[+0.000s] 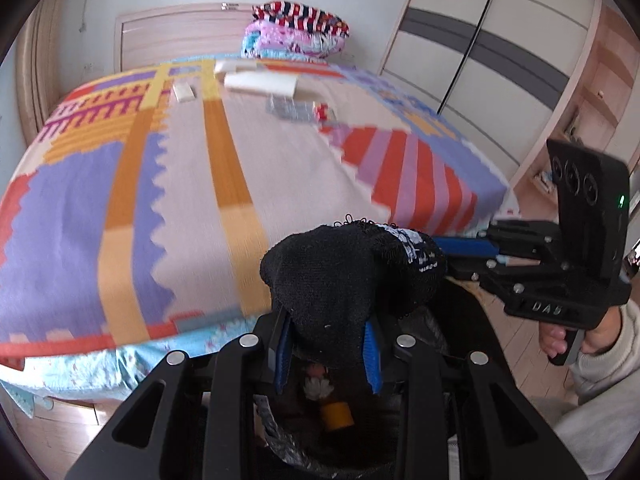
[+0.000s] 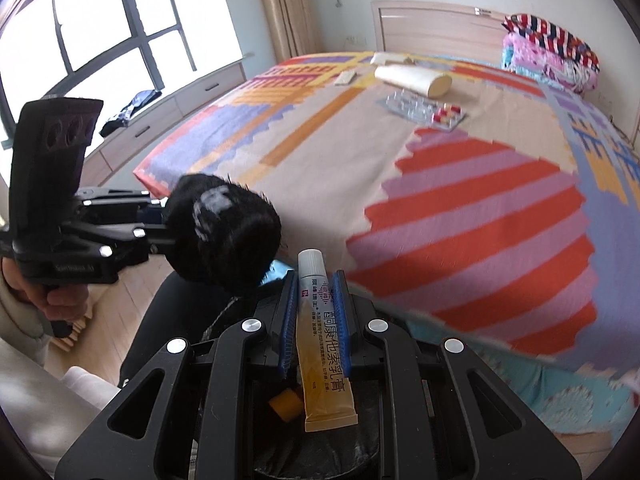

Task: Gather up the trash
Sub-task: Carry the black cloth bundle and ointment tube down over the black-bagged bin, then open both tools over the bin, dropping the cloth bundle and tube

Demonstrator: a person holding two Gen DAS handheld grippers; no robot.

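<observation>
**Both grippers loaded above a black bin at the bed's foot**

Left gripper (image 1: 326,354) is clamped on a rolled black knit sock (image 1: 344,280); right gripper (image 2: 314,320) is clamped on a white-and-yellow ointment tube (image 2: 320,336), long axis along the fingers, cap pointing toward the patterned bed (image 2: 320,160). Below, a black-lined trash bin (image 2: 360,452) holds a small yellow piece (image 2: 285,405). Only the right view shows the window; only the left shows the wardrobe.

Blister packs (image 2: 424,110) on bed (image 2: 320,168), folded blankets (image 2: 550,56) behind at headboard (image 2: 432,26)
</observation>
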